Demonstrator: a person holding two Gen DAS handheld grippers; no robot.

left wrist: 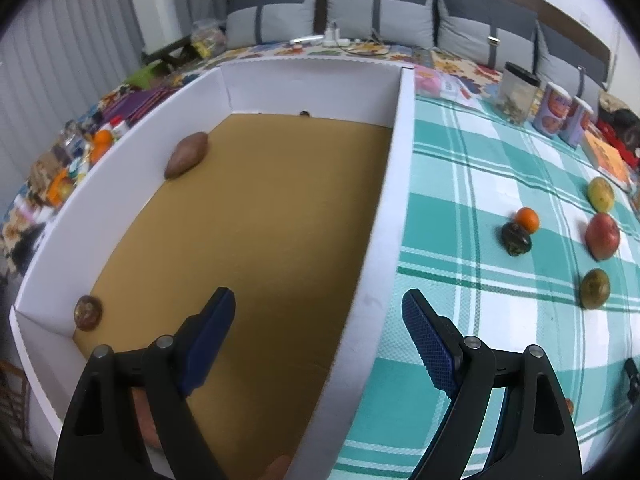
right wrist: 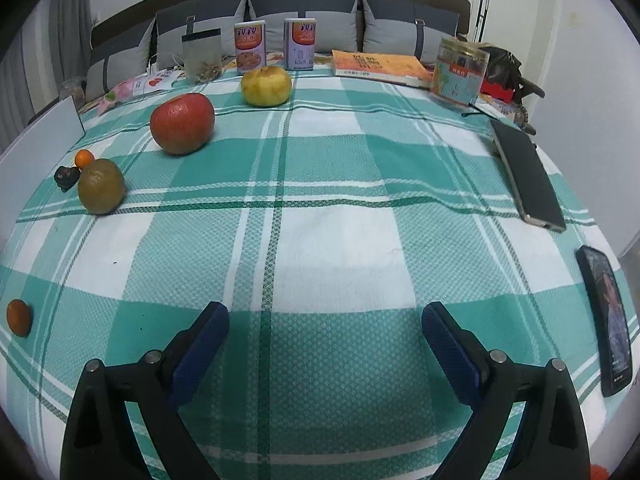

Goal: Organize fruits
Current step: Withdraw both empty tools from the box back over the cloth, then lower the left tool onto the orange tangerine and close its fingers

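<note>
While both tools hang above the work area, neither grips anything. The left hand-held gripper [left wrist: 318, 328] is spread wide, its blue pads straddling the right wall of a white box [left wrist: 394, 184] with a tan floor, low in the left wrist view. Inside the box lie two fruits — a brown oblong fruit [left wrist: 187, 155] near the upper left wall and a small mottled brown fruit [left wrist: 88, 312] in the lower left corner, touching the wall.

The right hand-held gripper [right wrist: 325, 338] is likewise spread, empty, over the green-and-white checked cloth [right wrist: 340, 184] at the bottom of its view. Fruits outside the box sit on the cloth at the left of the right wrist view: a red apple [right wrist: 182, 123], a yellow-green fruit [right wrist: 266, 85] above it, an olive-brown fruit [right wrist: 101, 186], a small orange [right wrist: 84, 158] just beside a dark lumpy item [right wrist: 67, 178], and another orange [right wrist: 19, 317] alone at the far left edge.

Along the upper edge stand two cans [right wrist: 250, 48], a clear jar [right wrist: 202, 56], a book [right wrist: 380, 66] and a labelled tub [right wrist: 460, 76]. Two phones [right wrist: 528, 176] lie at the right — well apart from the fruit.
</note>
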